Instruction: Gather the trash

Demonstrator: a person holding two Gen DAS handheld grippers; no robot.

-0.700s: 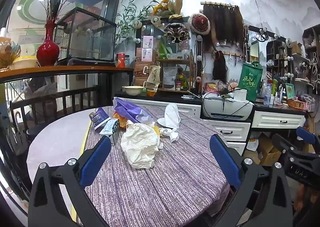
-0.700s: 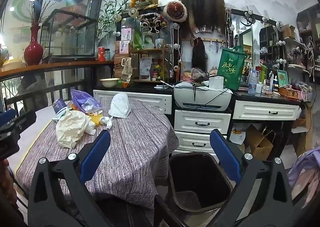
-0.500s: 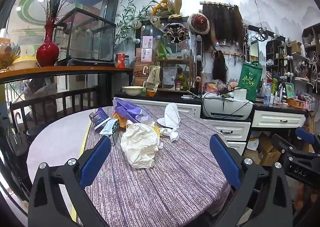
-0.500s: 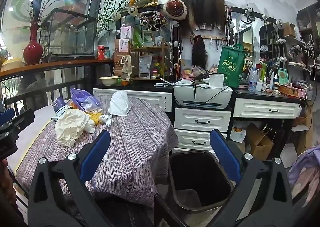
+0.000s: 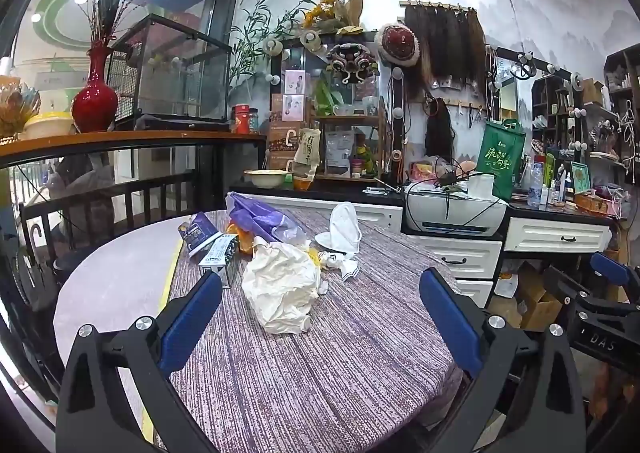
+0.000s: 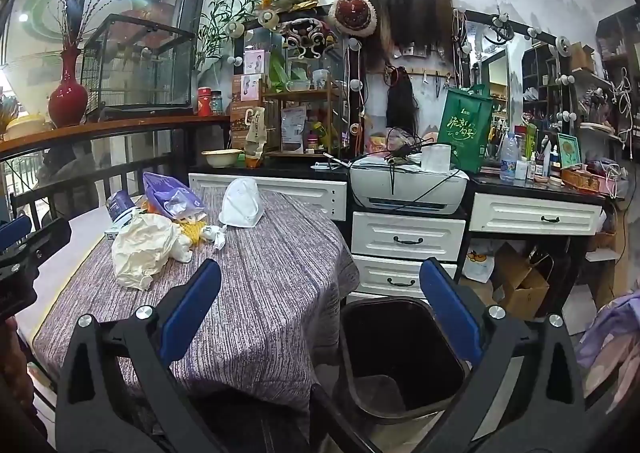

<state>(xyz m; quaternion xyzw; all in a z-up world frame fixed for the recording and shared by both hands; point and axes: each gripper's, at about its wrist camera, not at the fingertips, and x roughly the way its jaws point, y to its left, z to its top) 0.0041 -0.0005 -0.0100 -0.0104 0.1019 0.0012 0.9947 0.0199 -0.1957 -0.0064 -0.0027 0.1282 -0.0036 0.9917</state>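
The trash lies in a loose cluster toward the far left part of the table, which is covered with a striped purple cloth. The crumpled cream paper sits nearest, straight ahead of the left gripper and framed between its widely parted blue pads, which grip nothing. Behind it lie the purple plastic bag, a white face mask, small white scraps and two small cartons nearer the left edge. The right gripper is likewise spread wide and empty; it looks past the table's right edge toward the black bin, which stands on the floor just off that side. From its view the paper lies well off to the left. So the left hand looks nearer and better lined up for the paper, whose longer dimension runs roughly away from that gripper, towards the pile behind, while the bin is on the right hand's side.
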